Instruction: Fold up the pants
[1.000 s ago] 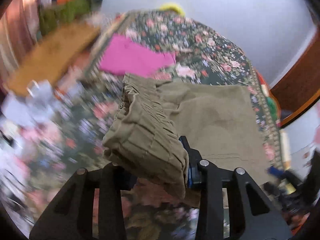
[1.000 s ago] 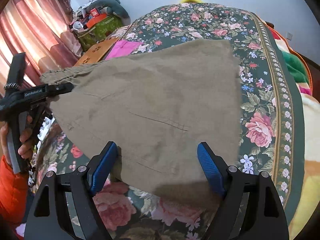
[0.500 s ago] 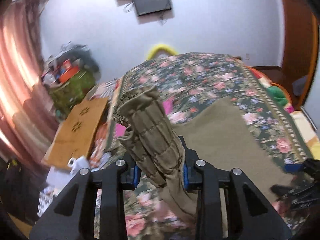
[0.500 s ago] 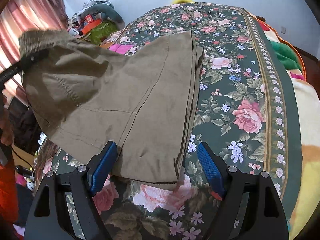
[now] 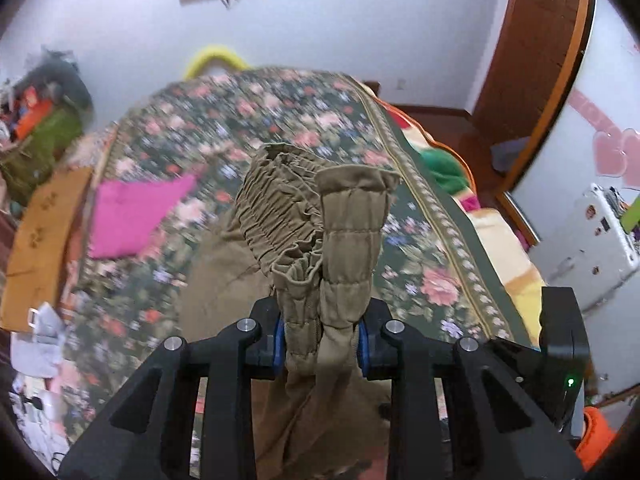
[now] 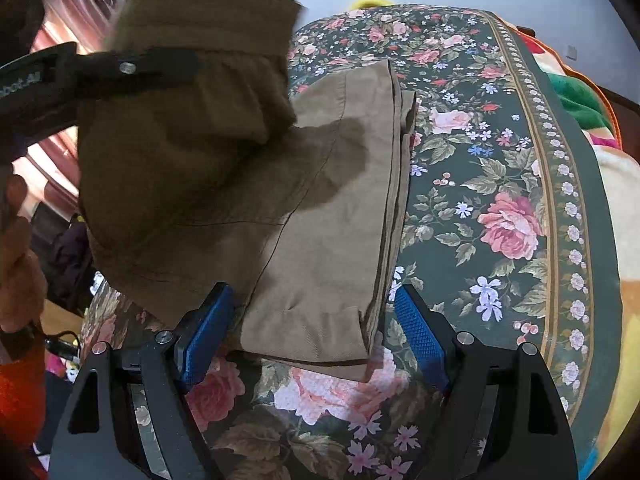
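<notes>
Olive-khaki pants [image 6: 332, 216] lie on the flowered bedspread [image 6: 500, 184], their legs flat and stacked. My left gripper [image 5: 320, 344] is shut on the bunched elastic waistband [image 5: 320, 216] and holds it up above the bed; it also shows in the right wrist view [image 6: 132, 68], carrying the waist end over the legs. My right gripper [image 6: 308, 324] is open, its blue pads either side of the near corner of the legs, low over the bed.
A pink garment [image 5: 128, 216] lies on the bed's left side by an orange board [image 5: 36, 240]. Clutter sits at the far left [image 5: 36, 128]. A wooden door [image 5: 532, 40] and a white appliance [image 5: 588, 240] stand to the right.
My left gripper has lifted the waistband high and swung it rightward over the legs, folding the pants. My right gripper has stayed open at the near corner.
</notes>
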### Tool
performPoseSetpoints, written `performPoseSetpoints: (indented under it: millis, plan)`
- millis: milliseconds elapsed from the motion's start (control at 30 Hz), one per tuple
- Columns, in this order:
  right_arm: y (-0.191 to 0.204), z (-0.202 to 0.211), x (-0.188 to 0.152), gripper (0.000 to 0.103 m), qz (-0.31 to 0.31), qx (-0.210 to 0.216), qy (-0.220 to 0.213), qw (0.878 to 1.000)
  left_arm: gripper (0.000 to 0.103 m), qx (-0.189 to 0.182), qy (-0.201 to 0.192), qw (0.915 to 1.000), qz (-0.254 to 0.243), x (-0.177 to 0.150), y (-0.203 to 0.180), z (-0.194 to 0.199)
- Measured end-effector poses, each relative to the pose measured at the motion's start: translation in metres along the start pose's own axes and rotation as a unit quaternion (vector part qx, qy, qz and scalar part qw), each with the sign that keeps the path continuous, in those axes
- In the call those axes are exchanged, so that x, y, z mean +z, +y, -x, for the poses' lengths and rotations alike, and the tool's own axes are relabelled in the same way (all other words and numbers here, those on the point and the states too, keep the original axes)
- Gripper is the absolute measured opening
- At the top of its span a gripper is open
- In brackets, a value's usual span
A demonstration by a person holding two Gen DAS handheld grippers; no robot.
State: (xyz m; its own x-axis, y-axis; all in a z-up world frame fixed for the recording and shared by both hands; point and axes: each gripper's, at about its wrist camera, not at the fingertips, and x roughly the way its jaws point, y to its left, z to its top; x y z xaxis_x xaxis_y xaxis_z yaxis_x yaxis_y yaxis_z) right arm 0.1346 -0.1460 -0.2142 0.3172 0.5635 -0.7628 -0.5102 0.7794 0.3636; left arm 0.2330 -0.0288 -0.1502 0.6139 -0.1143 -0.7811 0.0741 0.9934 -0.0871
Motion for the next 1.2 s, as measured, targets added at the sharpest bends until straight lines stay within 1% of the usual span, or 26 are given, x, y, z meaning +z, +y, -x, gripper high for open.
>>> performPoseSetpoints:
  millis: [100,233,300,367,400,467,567,600,667,800,867,933,1067,1200]
  plan:
    - [0.001,0.000,0.000,0.080,0.002,0.001,-0.001,1.000,0.027,-0.020,0.022,0.9995,-0.002,-0.003,-0.008,-0.012]
    - [0.000,0.002,-0.002,0.080,-0.002,0.005,-0.004,1.000,0.031,-0.026,0.034,0.9990,-0.014,-0.007,-0.014,-0.015]
    - [-0.001,0.004,-0.002,0.080,-0.007,0.007,-0.007,1.000,0.041,-0.031,0.034,0.9986,-0.026,-0.007,-0.020,-0.011]
    - [-0.002,0.006,-0.002,0.080,-0.011,0.006,-0.012,1.000,0.060,-0.052,0.027,0.9978,-0.031,-0.007,-0.022,-0.004]
    - [-0.003,0.008,-0.002,0.080,-0.013,0.004,-0.015,1.000,0.064,-0.056,0.017,0.9977,-0.033,-0.007,-0.024,0.003]
    - [-0.003,0.011,-0.001,0.080,-0.016,0.001,-0.019,1.000,0.075,-0.047,-0.004,0.9982,-0.038,-0.005,-0.025,0.013]
    - [-0.003,0.014,-0.001,0.080,-0.014,-0.010,-0.025,1.000,0.083,-0.027,-0.024,0.9984,-0.042,-0.001,-0.020,0.024]
    - [-0.004,0.015,-0.002,0.080,-0.013,-0.012,-0.027,0.999,0.084,-0.018,-0.028,0.9985,-0.043,0.001,-0.017,0.025]
    - [-0.006,0.019,-0.001,0.080,-0.012,-0.019,-0.032,0.999,0.090,0.005,-0.032,0.9986,-0.042,0.006,-0.006,0.024]
    - [-0.011,0.026,0.000,0.080,-0.012,-0.032,-0.043,0.998,0.094,0.037,-0.025,0.9984,-0.036,0.015,0.025,0.011]
    - [-0.015,0.030,0.001,0.080,-0.015,-0.039,-0.048,0.998,0.095,0.048,-0.009,0.9982,-0.034,0.023,0.046,-0.004]
    - [-0.020,0.034,0.001,0.080,-0.019,-0.047,-0.051,0.997,0.095,0.049,0.018,0.9979,-0.038,0.032,0.064,-0.022]
    - [-0.031,0.040,0.004,0.080,-0.028,-0.071,-0.056,0.995,0.095,0.070,0.047,0.9957,-0.037,0.046,0.095,-0.057]
    - [-0.041,0.045,0.007,0.080,-0.046,-0.081,-0.063,0.994,0.095,0.072,0.077,0.9942,-0.022,0.058,0.121,-0.100]
